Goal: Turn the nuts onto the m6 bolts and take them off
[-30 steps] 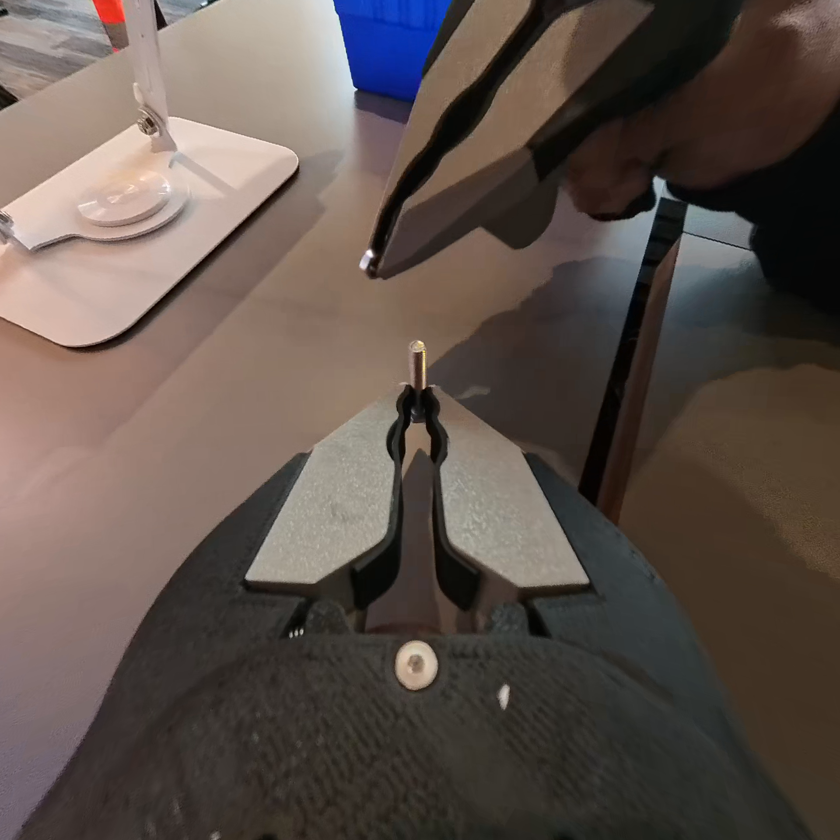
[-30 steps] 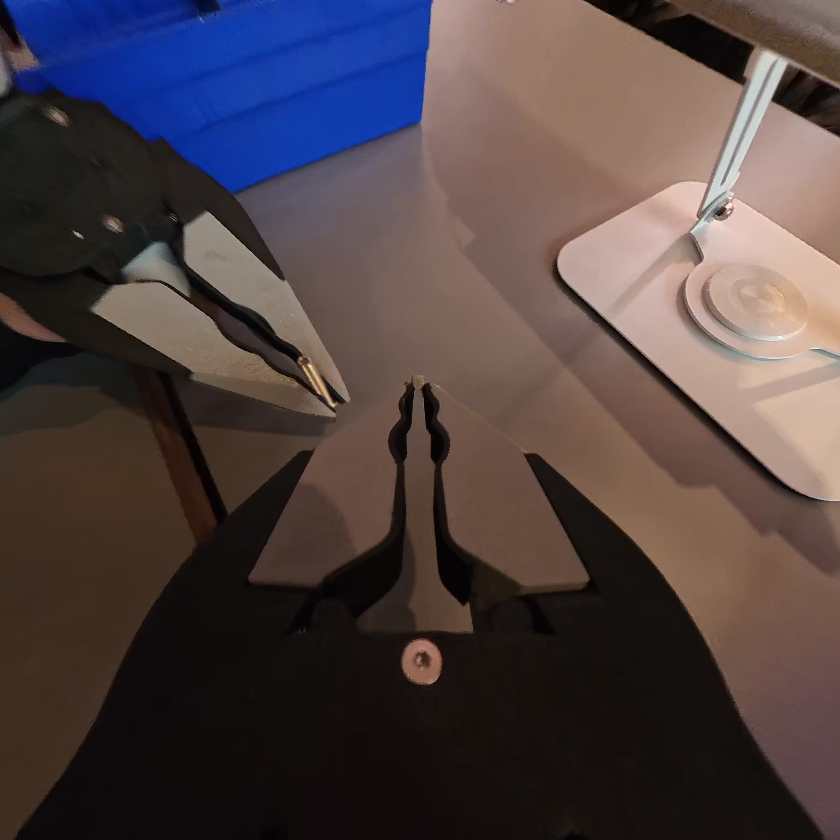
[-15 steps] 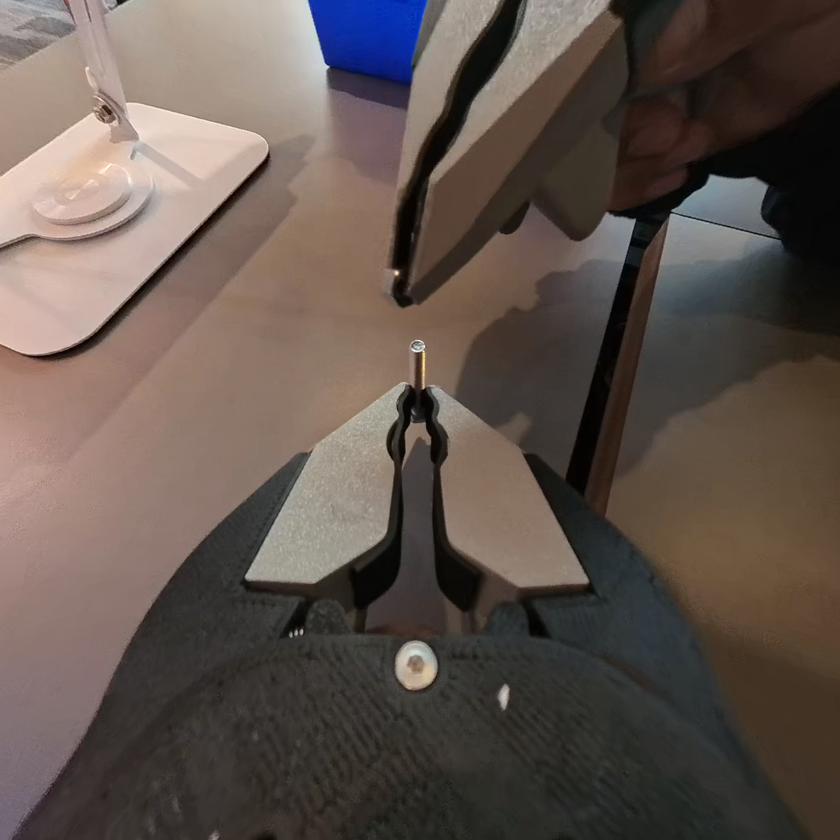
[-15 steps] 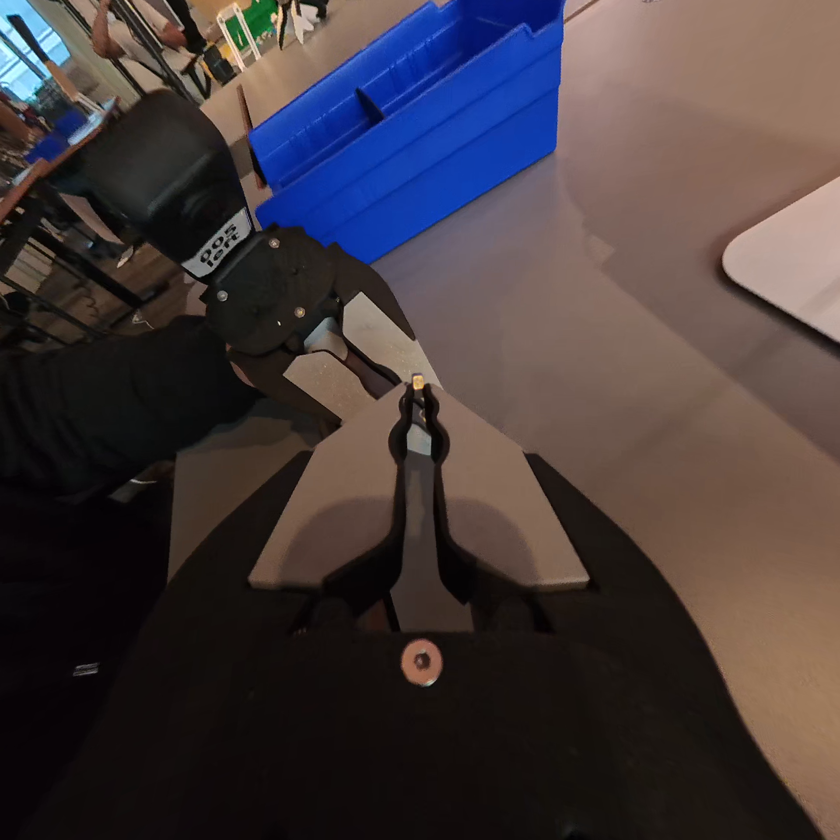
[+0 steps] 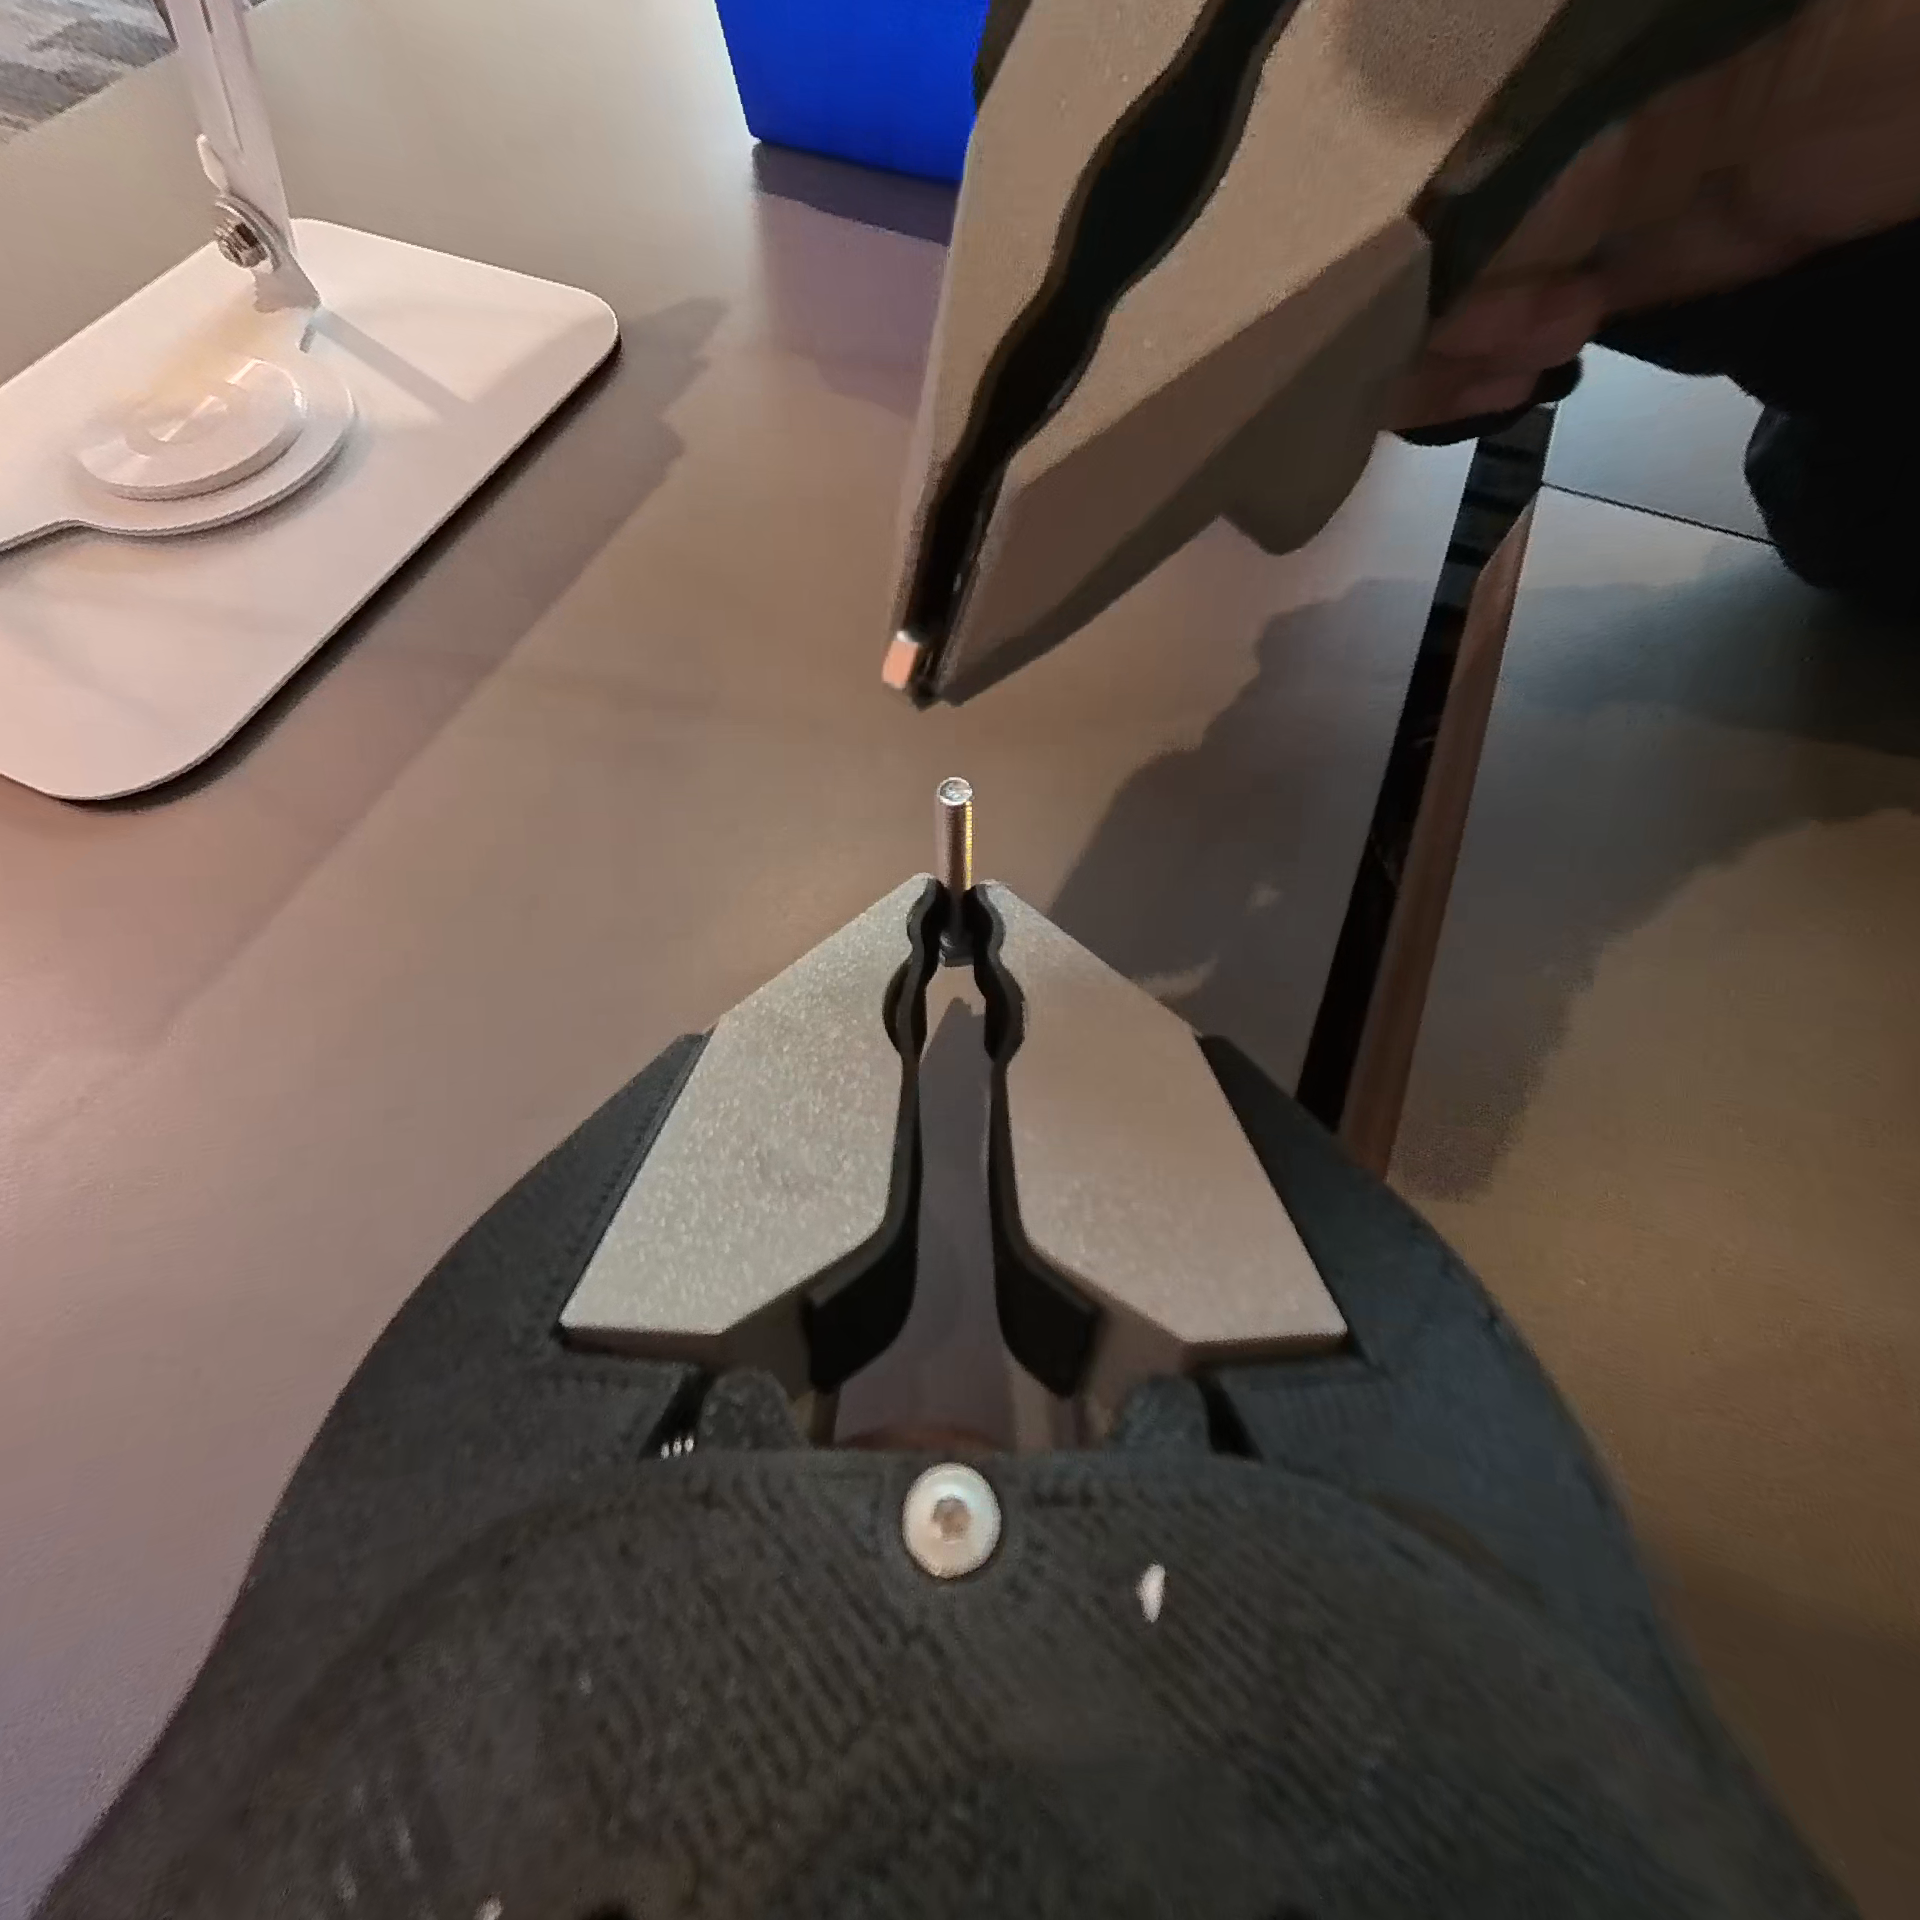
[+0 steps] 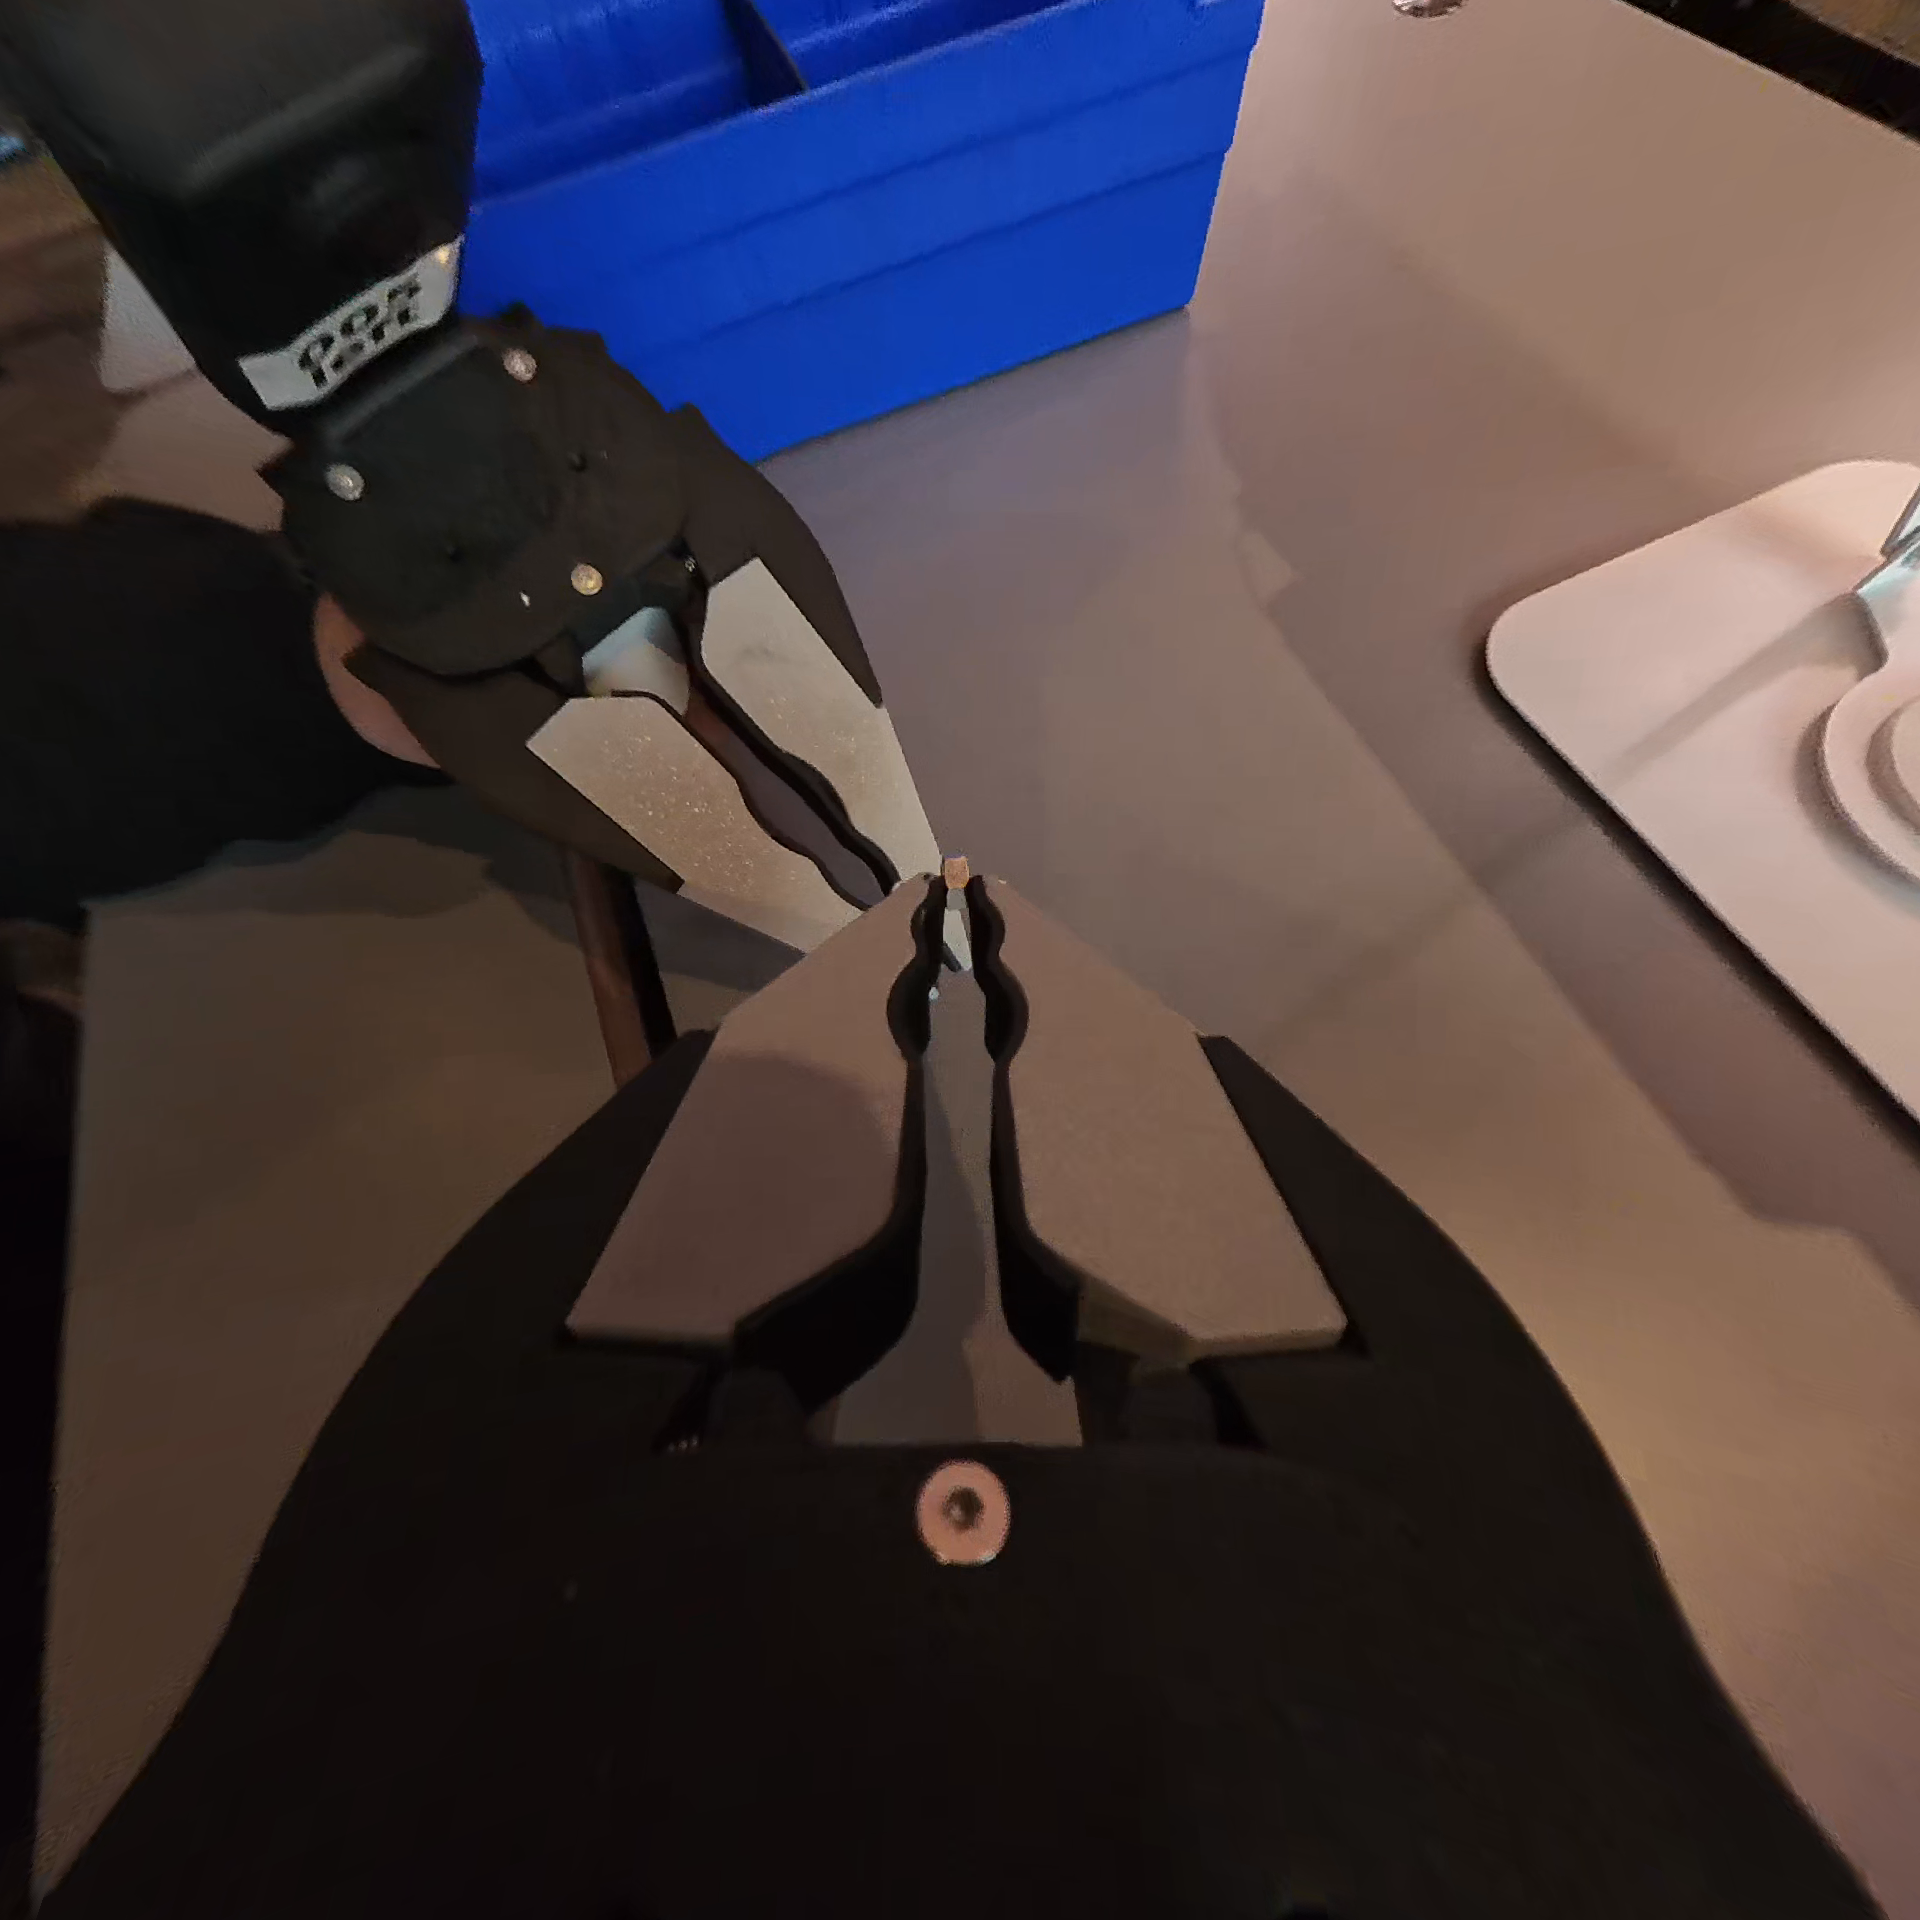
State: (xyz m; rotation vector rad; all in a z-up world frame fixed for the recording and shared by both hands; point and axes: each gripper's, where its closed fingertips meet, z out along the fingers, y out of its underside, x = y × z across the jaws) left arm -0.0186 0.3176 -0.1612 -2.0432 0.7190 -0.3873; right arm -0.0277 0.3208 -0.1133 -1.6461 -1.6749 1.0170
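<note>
Nut poised just off the bolt's tip, not yet touching.

The left gripper [image 5: 954, 914] is clamped on the bolt [image 5: 954, 836], whose threaded end points toward the nut [image 5: 902, 661] pinched at the tips of the right gripper [image 5: 925, 681]. To start well, I'd line the nut's hole squarely with the bolt's axis before turning, since a tilted start would likely cross-thread. In the right wrist view the nut [image 6: 956, 868] hides most of the bolt. The blue bin [image 6: 831, 208] beyond the bolt is cropped, its contents unseen.
</note>
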